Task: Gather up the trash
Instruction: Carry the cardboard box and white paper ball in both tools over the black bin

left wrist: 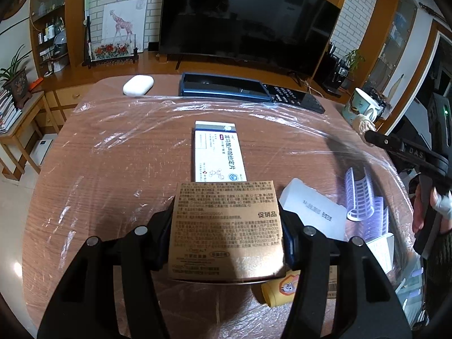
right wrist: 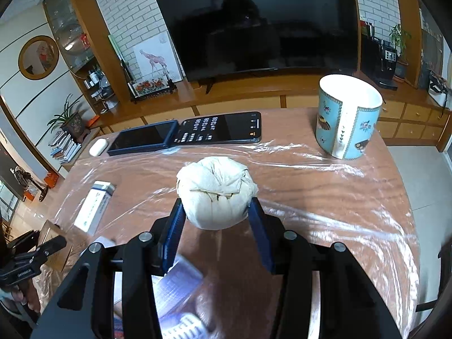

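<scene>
Plastic film (left wrist: pixel 118 130) covers the wooden table (left wrist: pixel 56 186) before a dark television (left wrist: pixel 243 19). At left, the left gripper (left wrist: pixel 226 220) clamps a gold carton (left wrist: pixel 226 231) — a white medicine box (left wrist: pixel 219 152) lies just beyond. Rightward, the right gripper (right wrist: pixel 217 212) squeezes a crumpled paper ball (right wrist: pixel 216 192), a blue mug (right wrist: pixel 347 115) beyond.

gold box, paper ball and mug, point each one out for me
gold box (left wrist: pixel 226 226), left wrist view, middle of its printed face
paper ball (right wrist: pixel 216 192), right wrist view, centre of the crumpled front
mug (right wrist: pixel 349 118), right wrist view, blue outer wall
</scene>
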